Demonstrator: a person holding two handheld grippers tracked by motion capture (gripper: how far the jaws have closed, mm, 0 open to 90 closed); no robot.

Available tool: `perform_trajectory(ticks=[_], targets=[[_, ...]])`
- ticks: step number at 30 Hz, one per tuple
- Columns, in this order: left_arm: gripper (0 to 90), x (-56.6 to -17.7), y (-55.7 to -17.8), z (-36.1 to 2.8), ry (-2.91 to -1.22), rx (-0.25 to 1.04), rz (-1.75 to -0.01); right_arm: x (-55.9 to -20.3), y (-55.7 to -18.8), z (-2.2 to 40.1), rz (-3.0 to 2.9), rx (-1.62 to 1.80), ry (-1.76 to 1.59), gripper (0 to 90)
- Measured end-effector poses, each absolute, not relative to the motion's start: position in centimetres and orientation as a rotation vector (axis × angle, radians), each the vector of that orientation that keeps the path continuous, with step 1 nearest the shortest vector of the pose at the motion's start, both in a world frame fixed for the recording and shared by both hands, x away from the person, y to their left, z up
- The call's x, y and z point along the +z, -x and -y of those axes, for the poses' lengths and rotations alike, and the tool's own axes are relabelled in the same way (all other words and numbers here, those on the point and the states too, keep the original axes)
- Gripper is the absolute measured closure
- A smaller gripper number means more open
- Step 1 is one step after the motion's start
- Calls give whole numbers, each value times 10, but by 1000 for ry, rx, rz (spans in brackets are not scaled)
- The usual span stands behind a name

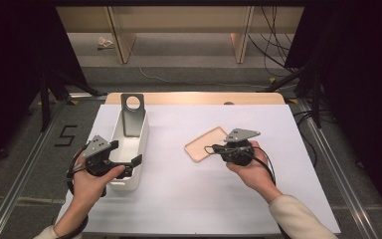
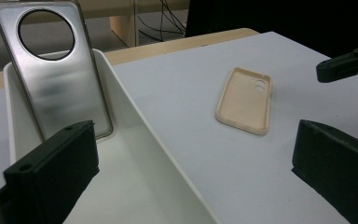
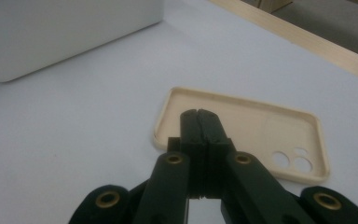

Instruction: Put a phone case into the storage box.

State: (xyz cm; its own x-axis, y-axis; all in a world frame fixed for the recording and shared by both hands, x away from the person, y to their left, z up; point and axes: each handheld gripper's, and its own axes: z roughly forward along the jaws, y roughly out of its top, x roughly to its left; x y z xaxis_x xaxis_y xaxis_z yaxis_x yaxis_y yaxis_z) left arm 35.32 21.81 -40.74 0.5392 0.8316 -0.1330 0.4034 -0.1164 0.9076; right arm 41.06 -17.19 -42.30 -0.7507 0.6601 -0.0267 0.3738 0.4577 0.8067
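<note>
Beige flexible phone case (image 3: 242, 128) lies flat, open side up on white table (image 1: 189, 194), right gripper (image 3: 199, 116) closed empty over it, left gripper (image 1: 129, 162) open by white bin (image 2: 135, 140); risk: shut jaws just shove it.

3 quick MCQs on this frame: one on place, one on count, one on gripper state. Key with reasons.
1. Where is the grey metallic phone case with the round hole?
A. flat on the table
B. leaning in the white plastic bin
C. in the right gripper

2. How many phone cases are there?
A. one
B. two
C. four

3. The right gripper has its jaws:
A. pressed together, empty
B. wide open
C. clamping the bin

Key: B, it stands inside the bin's far end; B, the grey one plus the beige phone case; A, jaws meet above the beige case.
</note>
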Motion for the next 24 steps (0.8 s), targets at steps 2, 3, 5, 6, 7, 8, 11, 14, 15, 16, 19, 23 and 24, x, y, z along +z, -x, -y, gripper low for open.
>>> perform_trajectory(ticks=[2,3,5,6,7,8,11,14,15,16,19,23,24], targets=[[0,-408,-353,-219,-1729,509,-1039,-425,-416,164,-2385,1174,-882,900],[0,-408,-353,-219,-1728,511,-1041,-427,-419,160,-2398,1167,-888,900],[0,-407,-353,-219,-1727,511,-1042,-430,-423,153,-2411,1150,-894,900],[0,-407,-353,-220,-1726,513,-1042,-432,-425,149,-2424,1141,-895,900],[0,-407,-353,-220,-1726,514,-1041,-434,-427,145,-2431,1131,-901,900],[0,-406,-353,-220,-1723,514,-1042,-436,-429,141,-2438,1121,-906,900],[0,-407,-353,-220,-1724,512,-1044,-442,-434,131,-2465,1097,-913,900],[0,-408,-353,-220,-1726,506,-1043,-449,-439,122,-2495,1060,-924,900],[0,-407,-353,-219,-1727,507,-1041,-452,-440,119,-2507,1051,-919,900],[0,-407,-353,-219,-1727,507,-1040,-454,-441,117,-2520,1039,-921,900],[0,-407,-353,-220,-1726,507,-1042,-459,-442,111,-2542,1002,-923,900],[0,-408,-353,-219,-1731,505,-1040,-464,-444,109,-2564,978,-933,900],[0,-408,-353,-219,-1731,506,-1040,-465,-444,108,-2566,974,-936,900]])
